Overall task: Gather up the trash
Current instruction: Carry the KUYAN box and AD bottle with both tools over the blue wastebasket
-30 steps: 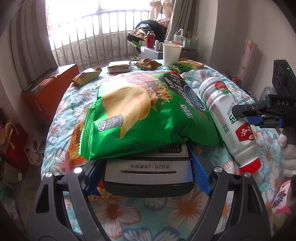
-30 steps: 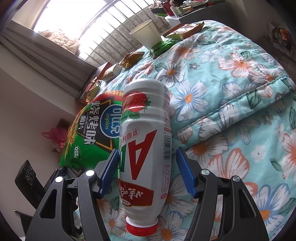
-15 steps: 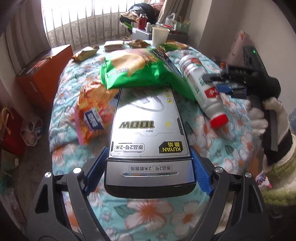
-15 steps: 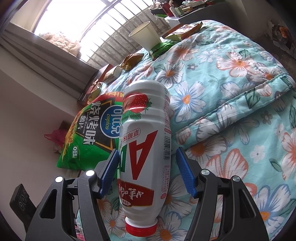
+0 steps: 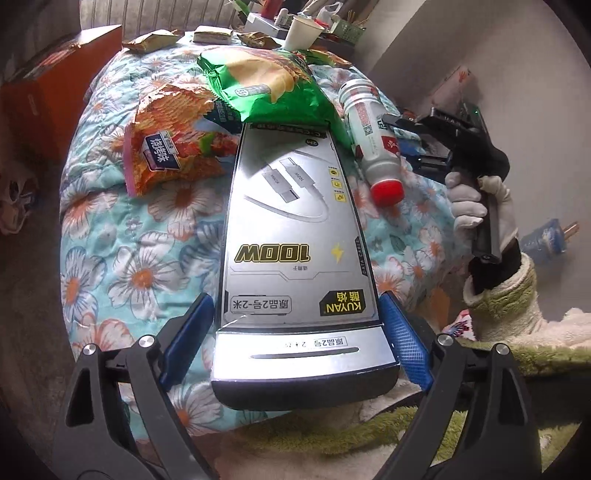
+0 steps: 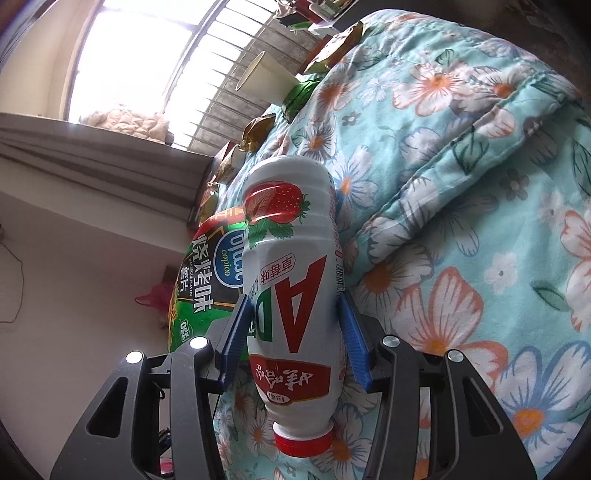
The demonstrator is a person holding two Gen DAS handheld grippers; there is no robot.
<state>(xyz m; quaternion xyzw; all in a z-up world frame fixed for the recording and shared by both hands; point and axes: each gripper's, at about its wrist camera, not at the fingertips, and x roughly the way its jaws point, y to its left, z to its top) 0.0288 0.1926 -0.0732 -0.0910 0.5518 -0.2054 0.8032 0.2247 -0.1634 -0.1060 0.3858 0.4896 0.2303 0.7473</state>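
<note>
A flat silver cable box (image 5: 295, 229) lies on the floral quilt (image 5: 122, 251), its far end under a green chip bag (image 5: 273, 88). My left gripper (image 5: 295, 297) straddles the box's near end. Its jaws are opening, and the left pad (image 5: 188, 332) stands off the box's edge. A white strawberry-drink bottle (image 6: 291, 258) with a red cap lies on the quilt (image 6: 461, 184). My right gripper (image 6: 292, 299) is closing, and both blue pads touch the bottle's sides. In the left wrist view the bottle (image 5: 369, 125) sits in the right gripper (image 5: 406, 136), which a gloved hand (image 5: 476, 206) holds.
An orange snack bag (image 5: 170, 147) lies left of the silver box. A paper cup (image 5: 301, 33), small wrappers (image 5: 147, 40) and a cluttered stand are at the bed's far end. An orange carton (image 5: 48, 85) stands left of the bed. The green bag (image 6: 210, 273) lies beside the bottle.
The silver box has slid out from under the green bag toward the left gripper, whose pads have parted from it. The right gripper's pads closed onto the bottle and the gripper rolled.
</note>
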